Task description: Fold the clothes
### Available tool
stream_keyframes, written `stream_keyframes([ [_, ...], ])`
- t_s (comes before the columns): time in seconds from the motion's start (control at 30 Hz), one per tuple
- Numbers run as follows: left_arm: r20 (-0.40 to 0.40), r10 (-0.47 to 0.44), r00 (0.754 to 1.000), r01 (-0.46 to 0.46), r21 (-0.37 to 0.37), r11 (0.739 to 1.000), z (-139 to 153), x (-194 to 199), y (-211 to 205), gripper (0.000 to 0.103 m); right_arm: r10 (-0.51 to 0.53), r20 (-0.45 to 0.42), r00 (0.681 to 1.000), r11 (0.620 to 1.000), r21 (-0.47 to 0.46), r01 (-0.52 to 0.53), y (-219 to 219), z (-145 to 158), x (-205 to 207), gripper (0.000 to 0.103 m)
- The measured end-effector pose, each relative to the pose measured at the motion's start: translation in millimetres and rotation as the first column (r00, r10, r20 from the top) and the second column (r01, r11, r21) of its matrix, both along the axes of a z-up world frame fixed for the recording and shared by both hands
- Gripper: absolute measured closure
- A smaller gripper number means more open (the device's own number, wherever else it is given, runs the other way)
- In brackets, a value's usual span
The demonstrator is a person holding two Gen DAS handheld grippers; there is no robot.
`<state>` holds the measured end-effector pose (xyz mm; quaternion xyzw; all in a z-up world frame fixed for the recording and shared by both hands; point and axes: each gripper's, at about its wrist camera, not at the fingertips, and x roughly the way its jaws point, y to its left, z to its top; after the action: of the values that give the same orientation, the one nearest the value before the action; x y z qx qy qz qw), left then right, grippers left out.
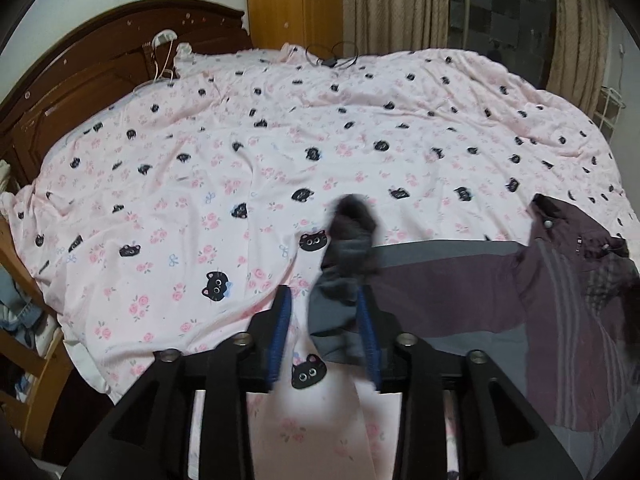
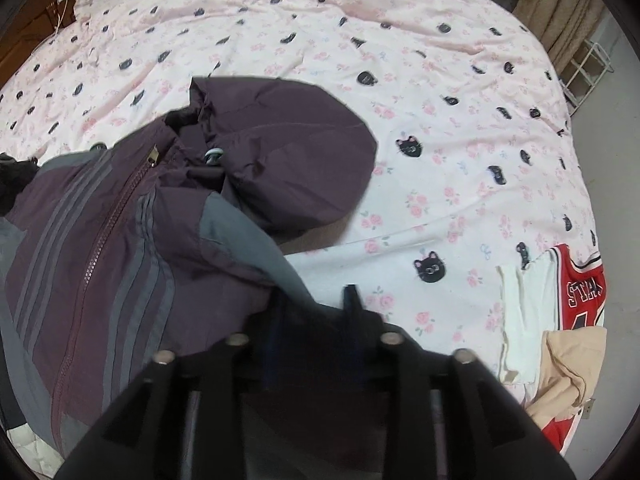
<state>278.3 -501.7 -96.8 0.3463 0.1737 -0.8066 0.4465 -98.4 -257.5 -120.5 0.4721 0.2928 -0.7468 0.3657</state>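
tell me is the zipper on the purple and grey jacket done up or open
Done up: on the purple and grey hooded jacket, the zipper teeth run closed to the pull near the collar.

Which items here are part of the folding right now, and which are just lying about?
In the job: jacket, its sleeve between the left gripper's fingers, right gripper at its other sleeve.

Lying about: red jersey, white garment, beige garment, bedspread, headboard, curtains.

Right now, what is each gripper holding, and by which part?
Left gripper: the jacket by its grey sleeve end, cuff sticking up past the fingers. Right gripper: appears shut on the jacket's other grey sleeve.
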Motion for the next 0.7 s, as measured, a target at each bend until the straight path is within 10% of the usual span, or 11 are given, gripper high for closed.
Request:
stream_keyframes([
  [0.23, -0.036, -0.152, 0.988, 0.152, -0.018, 0.988, 5.1, -36.2, 42.2, 0.067, -0.046, 0.214, 0.976, 0.977, -0.192, 0.088, 6.6, 24.8, -28.8, 0.051],
  [0.7, 0.003, -0.445, 0.895, 0.444, 0.066, 0.894, -11.8, -182.7, 73.7, 0.052, -0.183, 0.318, 0.93, 0.962, -0.137, 0.236, -36.7, 4.1, -97.6, 0.051],
])
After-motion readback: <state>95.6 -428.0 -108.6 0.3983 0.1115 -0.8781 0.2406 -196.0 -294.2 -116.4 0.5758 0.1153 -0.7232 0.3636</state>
